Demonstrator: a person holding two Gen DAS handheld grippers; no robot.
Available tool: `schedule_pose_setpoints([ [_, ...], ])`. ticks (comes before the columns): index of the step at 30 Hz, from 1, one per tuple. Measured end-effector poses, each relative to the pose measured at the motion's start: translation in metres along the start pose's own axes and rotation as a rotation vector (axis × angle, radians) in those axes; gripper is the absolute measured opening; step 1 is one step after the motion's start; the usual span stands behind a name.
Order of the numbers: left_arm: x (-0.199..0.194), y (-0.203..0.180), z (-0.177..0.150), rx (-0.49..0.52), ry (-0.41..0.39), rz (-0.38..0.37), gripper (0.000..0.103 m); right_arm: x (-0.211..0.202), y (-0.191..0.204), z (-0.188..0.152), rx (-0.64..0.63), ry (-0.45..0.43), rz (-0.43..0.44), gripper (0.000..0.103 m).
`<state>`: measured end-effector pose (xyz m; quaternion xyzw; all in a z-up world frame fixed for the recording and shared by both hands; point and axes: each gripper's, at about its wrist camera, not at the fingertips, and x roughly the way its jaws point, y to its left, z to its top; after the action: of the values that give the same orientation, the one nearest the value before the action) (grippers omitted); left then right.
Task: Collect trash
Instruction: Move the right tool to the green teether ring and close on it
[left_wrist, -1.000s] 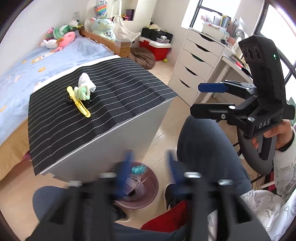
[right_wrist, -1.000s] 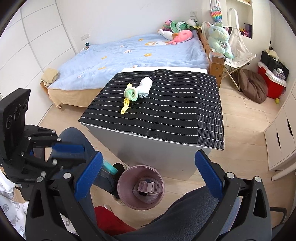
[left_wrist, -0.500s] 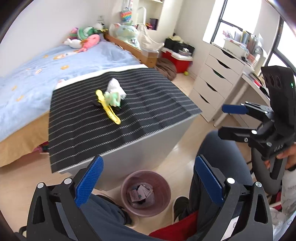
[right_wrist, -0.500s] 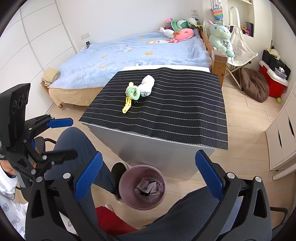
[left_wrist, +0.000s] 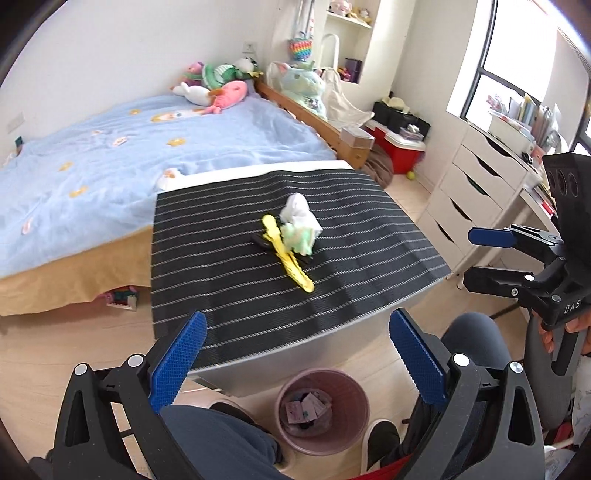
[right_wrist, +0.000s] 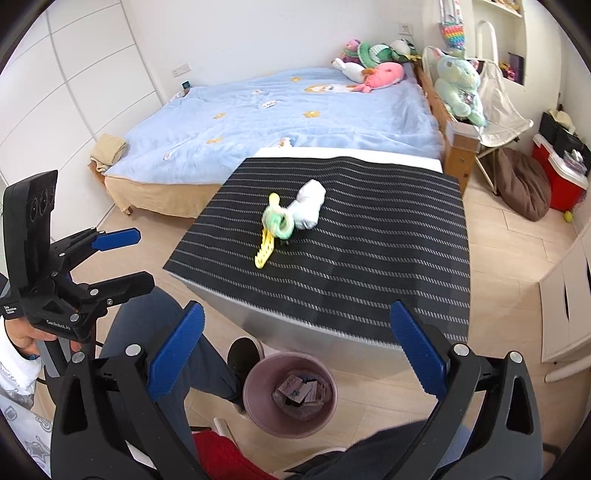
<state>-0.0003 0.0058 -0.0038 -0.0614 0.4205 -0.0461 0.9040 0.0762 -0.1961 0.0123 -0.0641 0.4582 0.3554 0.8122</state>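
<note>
You are holding both grippers, left (left_wrist: 297, 363) and right (right_wrist: 295, 356), wide open and empty. Some scraps are already lying in the bin (left_wrist: 354, 432); the trash pile (left_wrist: 295, 236) is waiting mid-table (left_wrist: 369, 302), untouched.

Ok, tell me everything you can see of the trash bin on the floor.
The trash bin is a small round pail, dusty pink and plastic-looking, with a plain rim and sides that taper downward. It stands upright and open on the light wood floor, just in front of the grey table with the striped mat, between the person's legs. A dark shoe sits against its rim. Inside lie crumpled wrappers and paper scraps, filling only the bottom.
</note>
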Motion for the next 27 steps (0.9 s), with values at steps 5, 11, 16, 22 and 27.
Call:
schedule_pose_setpoints([
  [5, 0.005, 0.015, 0.012, -0.025, 0.003, 0.009, 0.095, 0.019, 0.002, 0.025, -0.004, 0.013, 0.013, 0.099],
  [11, 0.012, 0.028, 0.017, -0.042, -0.01, 0.014, 0.095, 0.055, -0.002, 0.047, 0.009, 0.027, 0.001, 0.099],
  [16, 0.012, 0.033, 0.015, -0.041, -0.029, 0.011, 0.095, 0.088, 0.012, 0.062, -0.056, 0.063, 0.005, 0.099],
  [22, 0.016, 0.042, 0.012, -0.055, -0.025, 0.008, 0.095, 0.121, 0.021, 0.072, -0.089, 0.111, 0.014, 0.099],
  [27, 0.023, 0.054, 0.01, -0.083, -0.012, 0.006, 0.095, 0.142, 0.021, 0.073, -0.095, 0.159, -0.008, 0.075],
])
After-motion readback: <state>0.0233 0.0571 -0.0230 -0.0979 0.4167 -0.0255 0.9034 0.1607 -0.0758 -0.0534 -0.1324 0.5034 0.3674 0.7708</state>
